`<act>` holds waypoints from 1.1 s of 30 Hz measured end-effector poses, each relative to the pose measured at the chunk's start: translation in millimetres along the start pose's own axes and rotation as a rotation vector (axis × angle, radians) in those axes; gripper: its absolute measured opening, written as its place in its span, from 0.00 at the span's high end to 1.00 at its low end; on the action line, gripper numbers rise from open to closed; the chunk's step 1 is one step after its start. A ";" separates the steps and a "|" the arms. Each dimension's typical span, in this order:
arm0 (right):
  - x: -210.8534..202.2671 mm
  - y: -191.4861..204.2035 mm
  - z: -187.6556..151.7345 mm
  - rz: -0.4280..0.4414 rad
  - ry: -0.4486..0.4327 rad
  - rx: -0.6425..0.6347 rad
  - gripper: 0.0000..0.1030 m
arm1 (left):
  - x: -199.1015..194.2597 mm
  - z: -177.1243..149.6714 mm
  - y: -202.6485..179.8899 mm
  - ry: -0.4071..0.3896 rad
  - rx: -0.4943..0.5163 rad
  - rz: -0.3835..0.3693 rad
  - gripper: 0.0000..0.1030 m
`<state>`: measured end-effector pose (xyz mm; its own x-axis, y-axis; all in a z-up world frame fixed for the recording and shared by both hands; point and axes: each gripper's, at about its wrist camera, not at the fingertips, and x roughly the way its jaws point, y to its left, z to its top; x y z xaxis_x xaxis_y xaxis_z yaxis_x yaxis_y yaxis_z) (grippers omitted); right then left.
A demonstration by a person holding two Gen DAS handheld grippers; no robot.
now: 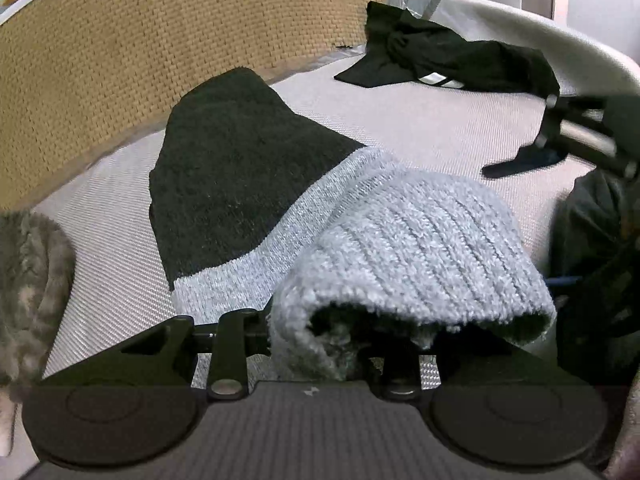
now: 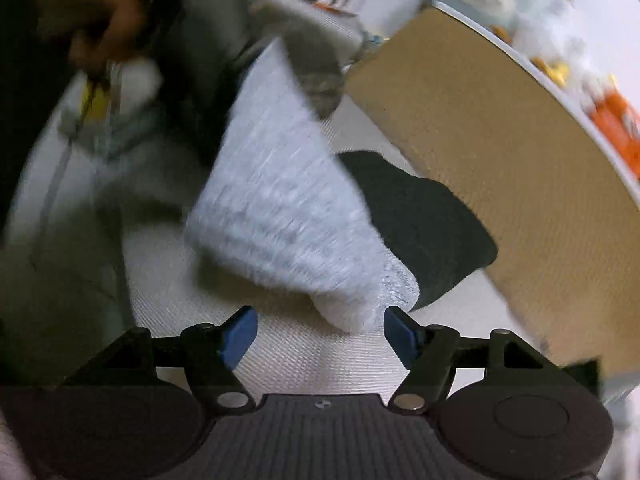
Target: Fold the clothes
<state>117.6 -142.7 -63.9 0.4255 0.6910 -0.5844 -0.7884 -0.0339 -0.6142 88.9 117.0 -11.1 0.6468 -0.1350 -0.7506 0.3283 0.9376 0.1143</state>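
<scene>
Tan woven panel (image 1: 160, 60) stands ahead-left of the left gripper — white curved rail (image 1: 560, 36) ahead-right; light mesh surface (image 1: 420, 120) beneath.

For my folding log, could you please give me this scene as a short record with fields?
item: grey-and-black sock, grey end lifted, black end flat on woven surface
left hand-held gripper: shut on the sock's grey end
right hand-held gripper: open, empty, just short of the sock
background: black garment, tan woven panel

Showing one grey-and-black knit sock (image 1: 304, 216), one black garment (image 1: 444, 60) bunched further back, one furry grey item (image 1: 28, 280) at the edge, one tan woven panel (image 1: 160, 40), two grippers: left (image 1: 332, 340), right (image 2: 320, 336).
</scene>
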 end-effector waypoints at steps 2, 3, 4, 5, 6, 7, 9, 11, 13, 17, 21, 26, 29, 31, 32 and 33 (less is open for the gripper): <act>8.7 11.7 -1.3 -0.057 -0.007 -0.079 0.29 | 0.1 -0.4 1.1 0.000 -0.006 -0.012 0.64; 11.4 16.1 -0.1 -0.081 -0.019 -0.110 0.29 | 0.1 -0.6 1.0 0.000 -0.005 -0.015 0.64; 13.1 19.9 2.1 -0.109 -0.036 -0.141 0.29 | 0.1 -0.9 1.0 0.000 -0.004 -0.019 0.64; 14.8 23.4 4.9 -0.143 -0.057 -0.165 0.27 | 0.0 -0.8 2.0 -0.001 -0.010 -0.024 0.64; 16.7 26.9 7.6 -0.165 -0.078 -0.188 0.26 | -0.1 -0.5 4.0 -0.003 -0.020 -0.032 0.64; 19.2 31.7 10.2 -0.178 -0.098 -0.225 0.24 | -0.3 -0.2 6.0 -0.005 -0.031 -0.039 0.64; 24.9 42.0 16.0 -0.215 -0.138 -0.301 0.24 | -0.9 1.1 10.4 -0.007 -0.045 -0.051 0.64; 29.1 49.6 21.9 -0.242 -0.188 -0.358 0.25 | -2.3 2.2 12.7 -0.007 -0.043 -0.062 0.64; 37.0 51.7 28.2 -0.240 -0.201 -0.389 0.26 | -4.9 2.0 13.4 -0.008 -0.030 -0.072 0.64; 43.8 29.5 39.6 -0.112 -0.180 -0.284 0.60 | -12.3 -4.4 12.8 -0.008 0.010 -0.071 0.57; 39.0 -4.9 42.8 -0.008 -0.168 -0.080 0.66 | -20.0 -11.3 14.1 -0.028 0.025 -0.070 0.47; 34.8 -25.2 46.2 0.037 -0.151 0.055 0.68 | -10.7 -11.3 1.4 -0.005 0.077 -0.051 0.38; 33.7 -29.0 44.6 0.051 -0.146 0.092 0.68 | -4.1 -10.6 -10.4 0.004 0.113 -0.049 0.33; 33.1 -33.4 41.1 0.064 -0.148 0.130 0.68 | -0.5 -11.0 -17.5 0.001 0.143 -0.044 0.29; 33.0 -35.9 39.2 0.071 -0.149 0.151 0.68 | 1.7 -11.7 -20.3 -0.001 0.161 -0.033 0.29; 33.0 -38.6 37.3 0.078 -0.150 0.172 0.68 | 4.8 -12.7 -21.6 0.001 0.178 -0.013 0.29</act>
<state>145.5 -91.7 -39.7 0.3002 0.7910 -0.5332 -0.8856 0.0234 -0.4638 76.2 100.2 -25.4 0.6409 -0.1461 -0.7536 0.4533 0.8643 0.2180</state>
